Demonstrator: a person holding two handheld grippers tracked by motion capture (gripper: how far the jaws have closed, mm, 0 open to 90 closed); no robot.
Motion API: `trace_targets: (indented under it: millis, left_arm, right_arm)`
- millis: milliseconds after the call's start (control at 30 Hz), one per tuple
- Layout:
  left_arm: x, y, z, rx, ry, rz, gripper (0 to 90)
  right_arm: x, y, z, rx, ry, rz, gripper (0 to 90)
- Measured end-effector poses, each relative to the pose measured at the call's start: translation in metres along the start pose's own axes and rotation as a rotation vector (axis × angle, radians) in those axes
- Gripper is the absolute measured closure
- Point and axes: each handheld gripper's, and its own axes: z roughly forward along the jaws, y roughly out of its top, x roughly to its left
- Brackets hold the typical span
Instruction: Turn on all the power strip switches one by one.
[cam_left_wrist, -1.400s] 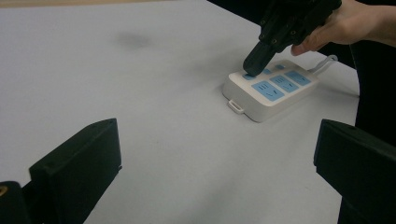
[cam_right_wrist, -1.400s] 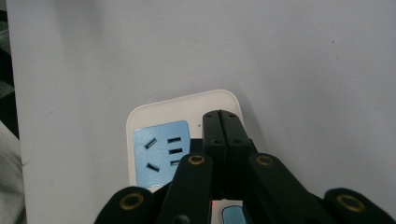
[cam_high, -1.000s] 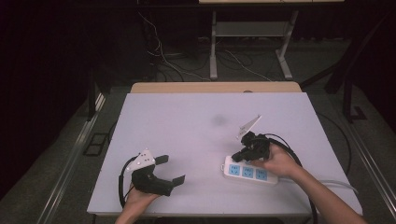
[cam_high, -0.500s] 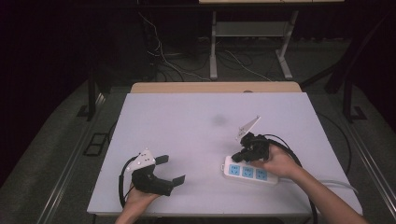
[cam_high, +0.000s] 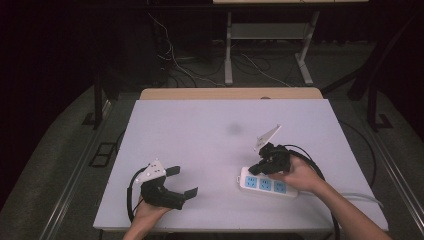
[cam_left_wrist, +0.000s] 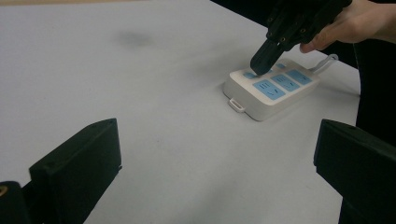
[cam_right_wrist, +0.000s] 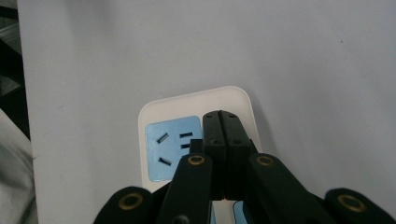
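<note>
White plastic power strip (cam_high: 267, 184) with three blue socket faces, lying flat near the white table's (cam_high: 200, 130) right front corner. Rigid, light, smooth-skinned, probably prone to sliding; best gripped across its long sides. Right gripper (cam_high: 256, 167), jaws pressed together, tips seemingly resting on its top; left gripper (cam_high: 184, 182) spread wide, empty, near the front edge.
</note>
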Motion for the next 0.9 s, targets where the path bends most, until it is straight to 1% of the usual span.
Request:
trace_targets:
  millis: [133, 300, 400, 467, 533, 567, 633, 667, 767, 867, 900]
  left_arm:
    - [0.000, 0.000, 0.000, 0.000, 0.000, 0.001, 0.0]
    - [0.000, 0.000, 0.000, 0.000, 0.000, -0.001, 0.0]
    - [-0.001, 0.000, -0.001, -0.001, 0.000, 0.000, 0.0]
    - [-0.001, 0.000, -0.001, -0.001, 0.001, -0.001, 0.0]
    - [-0.001, 0.000, 0.000, -0.001, 0.001, -0.001, 0.0]
    - [-0.001, 0.000, 0.000, -0.001, 0.001, -0.001, 0.0]
    - [-0.001, 0.000, 0.000, -0.002, 0.000, -0.001, 0.0]
    - [-0.001, 0.000, 0.000, -0.002, 0.000, 0.000, 0.0]
    - [-0.001, 0.000, 0.000, -0.003, 0.001, 0.000, 0.0]
    - [-0.002, 0.000, 0.000, -0.004, 0.001, -0.002, 0.0]
    - [-0.002, 0.000, 0.000, -0.005, 0.001, -0.002, 0.0]
  right_arm:
    - [0.003, 0.000, -0.006, -0.022, -0.011, 0.000, 90.0]
    - [0.003, -0.003, -0.015, -0.044, -0.027, 0.010, 90.0]
    - [0.003, -0.006, -0.023, -0.064, -0.042, 0.026, 89.4]
    - [0.003, -0.007, -0.029, -0.085, -0.052, 0.043, 85.7]
    - [0.003, -0.010, -0.036, -0.109, -0.063, 0.067, 78.8]
    - [0.004, -0.012, -0.039, -0.120, -0.070, 0.076, 73.7]
    - [0.006, -0.015, -0.045, -0.140, -0.100, 0.091, 61.2]
    - [0.006, -0.018, -0.047, -0.154, -0.108, 0.101, 55.4]
    - [0.009, -0.025, -0.054, -0.202, -0.113, 0.141, 38.4]
    - [0.015, -0.033, -0.056, -0.223, -0.164, 0.185, 18.1]
    - [0.017, -0.036, -0.057, -0.233, -0.179, 0.202, 12.9]
